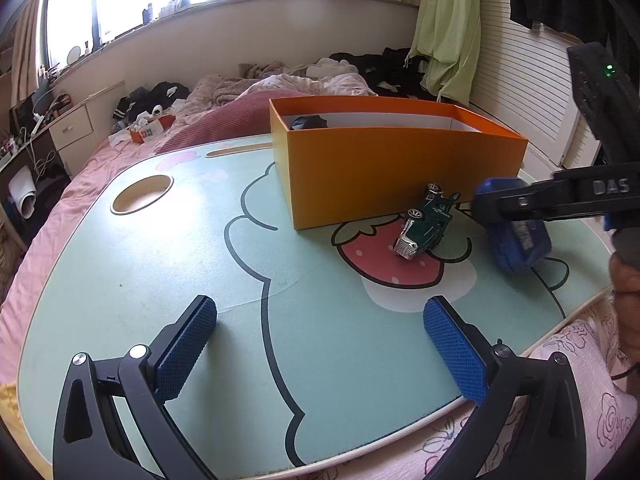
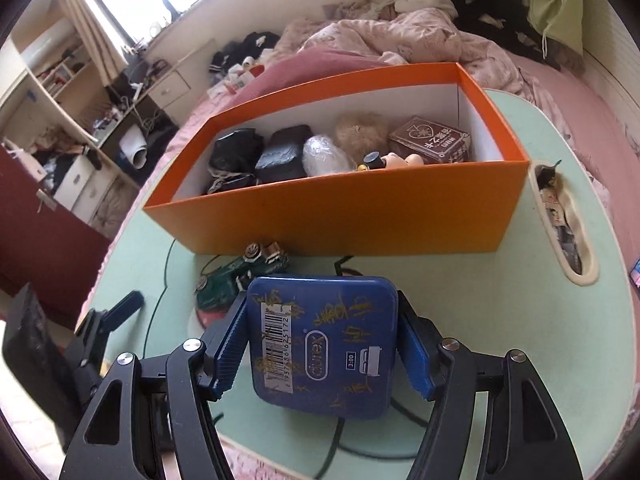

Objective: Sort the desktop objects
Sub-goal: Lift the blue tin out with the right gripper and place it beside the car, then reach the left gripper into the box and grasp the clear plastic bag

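Note:
My right gripper (image 2: 322,340) is shut on a blue tin (image 2: 324,344) with gold scribbles and a barcode, held above the green lap table (image 2: 500,312) in front of the orange box (image 2: 352,208). From the left wrist view the same blue tin (image 1: 516,236) hangs in the right gripper (image 1: 512,216) to the right of a dark green toy car (image 1: 426,222). The toy car (image 2: 236,276) lies on its side by the box's front wall. The orange box (image 1: 400,172) holds several items. My left gripper (image 1: 320,340) stands open over the near table, nothing between its fingers.
The lap table (image 1: 160,264) has a round cup hole (image 1: 142,193) at its left and a long slot (image 2: 560,224) with clutter at its right. It rests on a pink bed with heaped bedding (image 2: 392,32) behind. A hand (image 1: 628,304) shows at the right edge.

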